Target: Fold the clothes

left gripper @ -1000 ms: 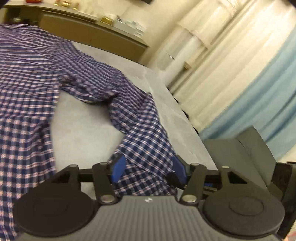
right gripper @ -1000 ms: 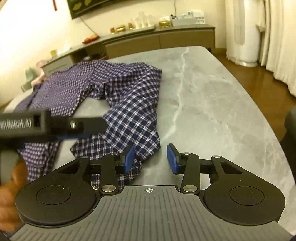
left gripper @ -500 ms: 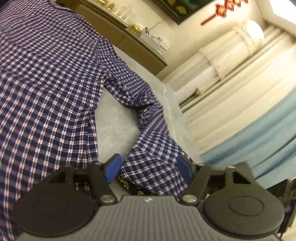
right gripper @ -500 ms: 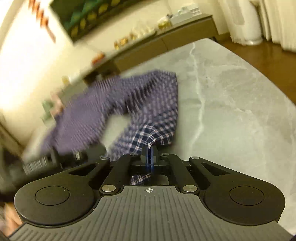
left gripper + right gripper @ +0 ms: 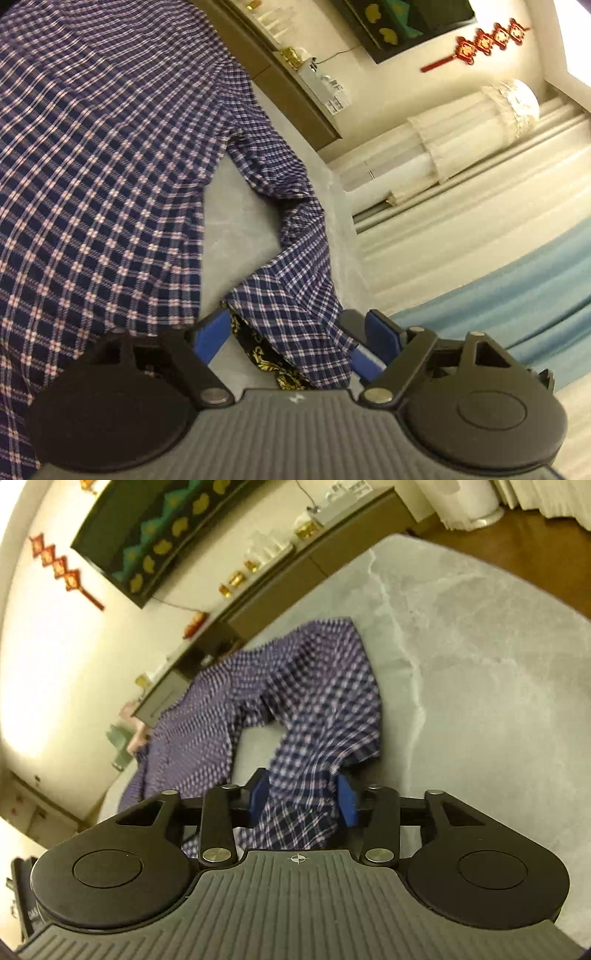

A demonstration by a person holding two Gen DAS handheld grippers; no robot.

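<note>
Soft checked shirt (image 5: 96, 192) sleeve lies rumpled on veined grey stone table (image 5: 480, 657), between both spread hand-held grippers (image 5: 295, 332) (image 5: 303, 801).

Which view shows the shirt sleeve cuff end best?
Left wrist. The sleeve is sharp there and runs down to its cuff end between the open left gripper, the dark gold-patterned lining exposed. In the right wrist view the same sleeve is motion-blurred, its end passing between the open right gripper.

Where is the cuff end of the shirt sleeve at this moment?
In both wrist views the sleeve cuff lies low in the middle, between the open fingers of the left gripper and the right gripper, over the grey table.
</note>
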